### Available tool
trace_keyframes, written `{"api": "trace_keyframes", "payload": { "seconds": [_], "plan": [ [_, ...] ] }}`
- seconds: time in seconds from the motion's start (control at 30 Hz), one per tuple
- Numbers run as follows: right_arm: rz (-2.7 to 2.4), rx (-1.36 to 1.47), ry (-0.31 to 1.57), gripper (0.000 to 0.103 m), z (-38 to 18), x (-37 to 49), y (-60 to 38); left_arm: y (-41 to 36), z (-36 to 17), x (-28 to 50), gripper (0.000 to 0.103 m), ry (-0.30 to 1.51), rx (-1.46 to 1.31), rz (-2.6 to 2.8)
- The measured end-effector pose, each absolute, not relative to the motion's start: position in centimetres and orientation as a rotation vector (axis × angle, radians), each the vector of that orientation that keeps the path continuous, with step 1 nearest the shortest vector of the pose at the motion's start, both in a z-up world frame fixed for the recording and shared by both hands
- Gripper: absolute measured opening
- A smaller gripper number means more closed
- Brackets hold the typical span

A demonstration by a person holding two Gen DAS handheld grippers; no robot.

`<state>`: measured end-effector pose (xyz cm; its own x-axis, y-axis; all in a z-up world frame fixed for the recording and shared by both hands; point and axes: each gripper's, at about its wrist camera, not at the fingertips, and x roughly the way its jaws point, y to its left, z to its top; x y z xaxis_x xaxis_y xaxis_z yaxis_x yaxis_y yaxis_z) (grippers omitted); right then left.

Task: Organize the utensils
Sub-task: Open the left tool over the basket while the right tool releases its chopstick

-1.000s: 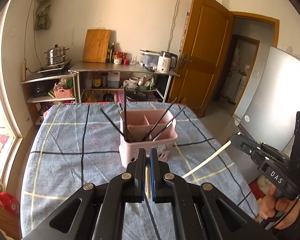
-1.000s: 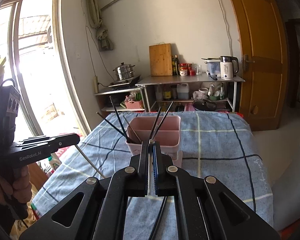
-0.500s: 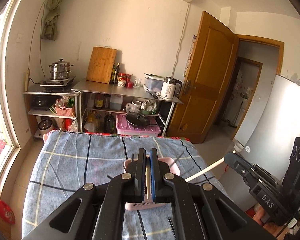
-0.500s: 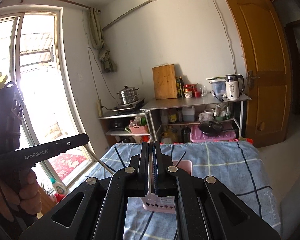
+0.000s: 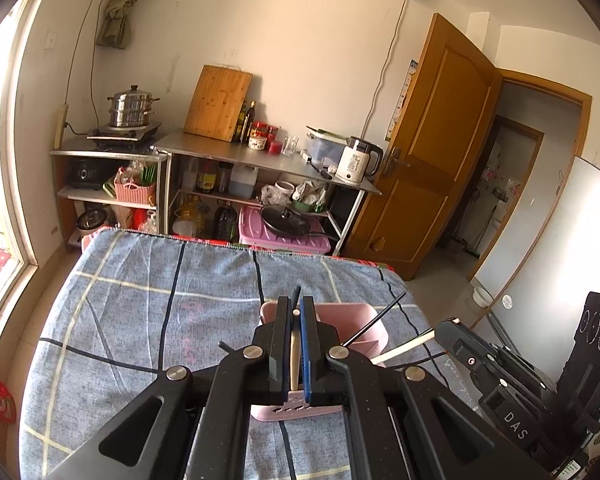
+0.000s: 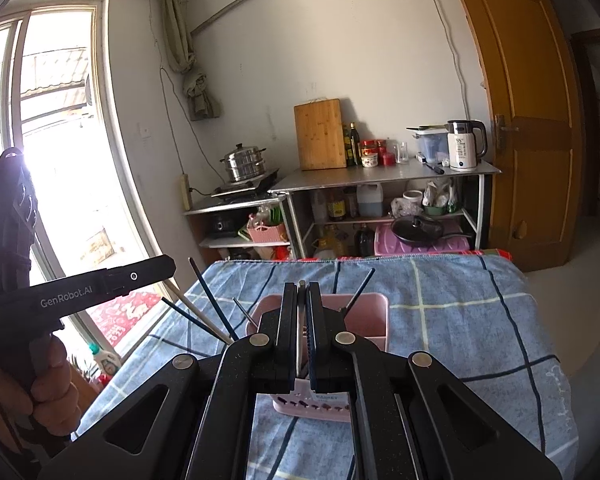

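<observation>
A pink utensil basket (image 5: 370, 322) stands on the blue checked tablecloth (image 5: 148, 312) with several dark chopsticks (image 5: 374, 322) leaning out of it; it also shows in the right wrist view (image 6: 370, 320). My left gripper (image 5: 296, 312) is shut on a pale chopstick (image 5: 295, 354), above the basket's near side. My right gripper (image 6: 302, 286) is shut on a thin metal-tipped utensil (image 6: 301, 320), also above the basket. The right gripper's other pale chopstick (image 5: 404, 348) shows at the right in the left wrist view.
A steel shelf unit (image 5: 260, 160) with kettle, cutting board, jars and steamer pot stands beyond the table's far edge. A wooden door (image 5: 428, 152) is at the right, a window (image 6: 60, 160) at the left. A white appliance (image 5: 572, 248) stands right of the table.
Both grippers rose and tilted up, then came back down a little over the basket. The basket now sits mostly hidden behind the fingers. Both stay shut on their utensils.
</observation>
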<state>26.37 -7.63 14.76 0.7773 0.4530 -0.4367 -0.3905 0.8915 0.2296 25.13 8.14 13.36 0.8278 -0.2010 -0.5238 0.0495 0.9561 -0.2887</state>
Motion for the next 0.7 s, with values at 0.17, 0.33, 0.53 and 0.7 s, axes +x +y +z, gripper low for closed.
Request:
{"api": "trace_keyframes", "payload": {
  "seconds": [0.17, 0.33, 0.53, 0.7],
  "plan": [
    [0.461, 0.125, 0.54, 0.004, 13.3, 26.9, -7.2, 7.9, 11.6, 25.6, 0.004, 0.613, -0.257, -0.118],
    [0.464, 0.115, 0.582, 0.004, 11.8, 27.5, -6.6, 8.1, 11.4, 26.0, 0.004, 0.598, -0.239, -0.11],
    [0.467, 0.105, 0.633, 0.004, 10.3, 28.2, -6.1, 7.3, 11.0, 26.9, 0.004, 0.619, -0.174, -0.093],
    [0.481, 0.094, 0.669, 0.004, 9.8, 28.5, -5.9, 6.7, 9.9, 27.5, 0.014, 0.667, -0.154, -0.09]
  ]
}}
